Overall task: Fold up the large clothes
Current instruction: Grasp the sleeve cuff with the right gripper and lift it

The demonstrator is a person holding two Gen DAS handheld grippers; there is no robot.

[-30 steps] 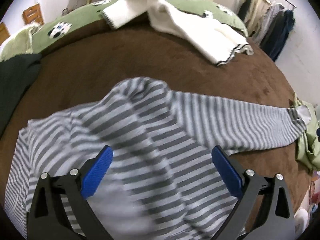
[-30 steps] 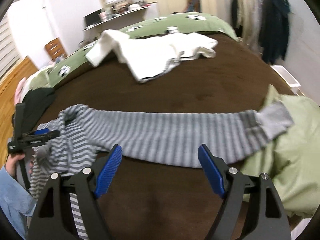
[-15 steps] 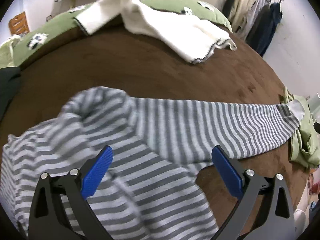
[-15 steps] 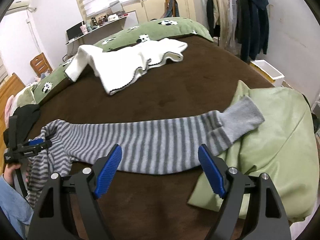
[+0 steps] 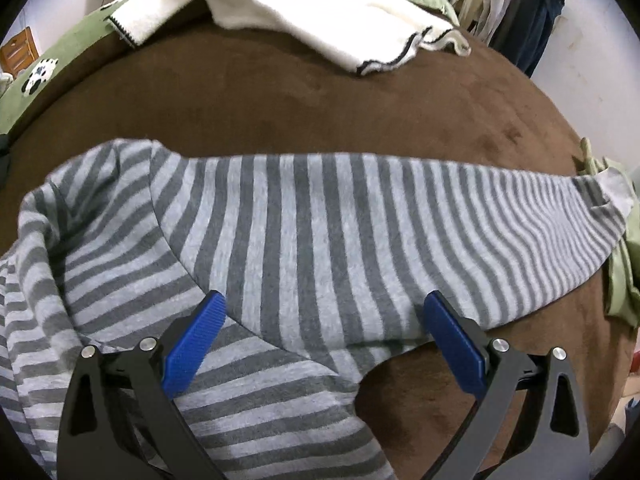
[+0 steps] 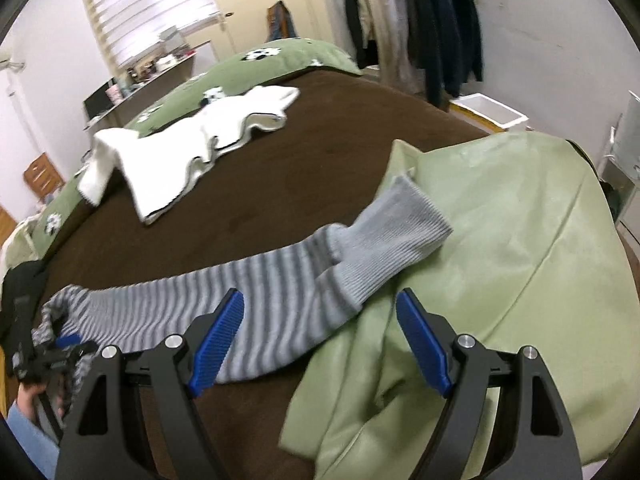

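1. Left wrist view shows a brown bed cover (image 5: 320, 92) filling most of the scene, with a green quilt (image 5: 60, 52) at its far edge.
2. On the cover lies a grey striped sweater (image 5: 280, 240), its body bunched at the left and one sleeve (image 5: 460, 220) stretched out flat to the right.
3. A white sweater (image 5: 320, 12) lies well apart, near the quilt.
4. A pale green garment (image 6: 500, 260) lies under the sleeve's plain grey cuff (image 6: 392, 240).
5. The left tongs (image 5: 324, 336) are spread wide and hold nothing; the sleeve's near edge, close to the shoulder, lies between their blue pads.
6. The right tongs (image 6: 320, 336) are also wide apart and empty, over the sleeve just short of the cuff, one pad above the stripes and the other above the green garment.
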